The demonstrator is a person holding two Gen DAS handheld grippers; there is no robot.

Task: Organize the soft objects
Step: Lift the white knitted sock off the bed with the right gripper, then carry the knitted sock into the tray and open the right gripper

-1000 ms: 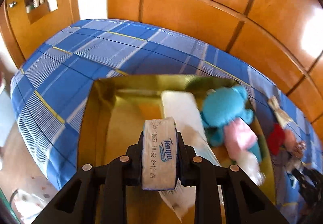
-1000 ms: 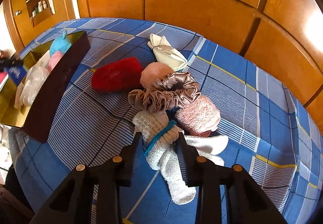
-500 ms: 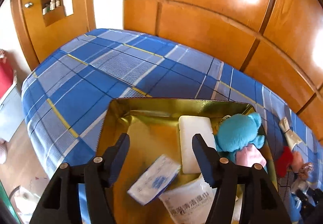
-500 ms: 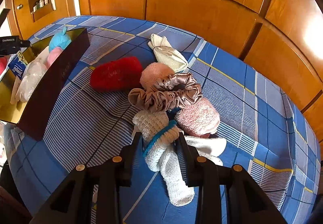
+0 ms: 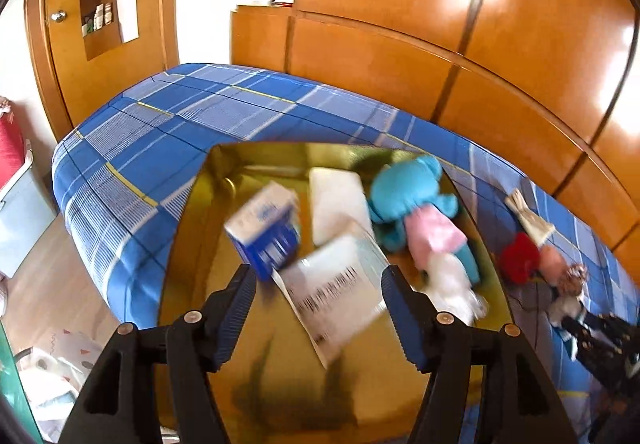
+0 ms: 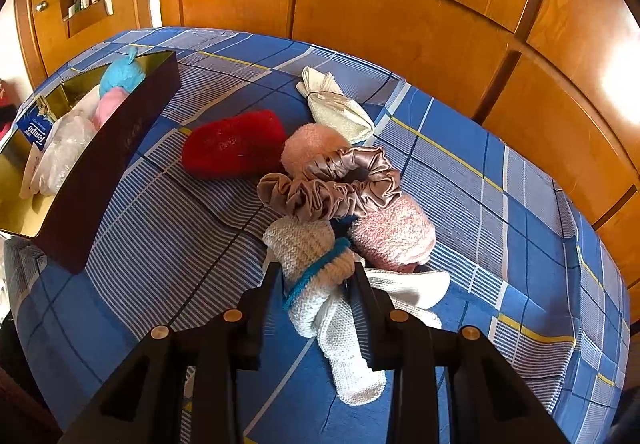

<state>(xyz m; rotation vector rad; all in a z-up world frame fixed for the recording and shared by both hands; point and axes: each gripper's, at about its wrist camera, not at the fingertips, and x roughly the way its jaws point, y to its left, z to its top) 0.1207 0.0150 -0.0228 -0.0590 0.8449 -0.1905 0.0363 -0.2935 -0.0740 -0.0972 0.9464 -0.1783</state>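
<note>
Left gripper [image 5: 316, 300] empty above gold box [image 5: 192, 244], jaws just opened, tissue pack [image 5: 264, 230] inside box, right gripper [image 6: 316, 284] clamped on white sock [image 6: 316, 264] right of box

The right gripper [image 6: 314, 278] has its two fingers pressed against a white knitted sock bundle [image 6: 320, 264] with a teal band, lying on the blue plaid bed [image 6: 500, 203]. Just beyond the bundle sits a brown satin scrunchie [image 6: 332, 183], with a pink fluffy sock [image 6: 394, 234] beside it on the right. Farther off lie a red fuzzy item [image 6: 234, 147] and a cream cloth [image 6: 340, 105]. Well to the left stands a dark box [image 6: 104, 171] holding a tissue pack [image 6: 34, 129] and a plush toy [image 6: 120, 77].
</note>
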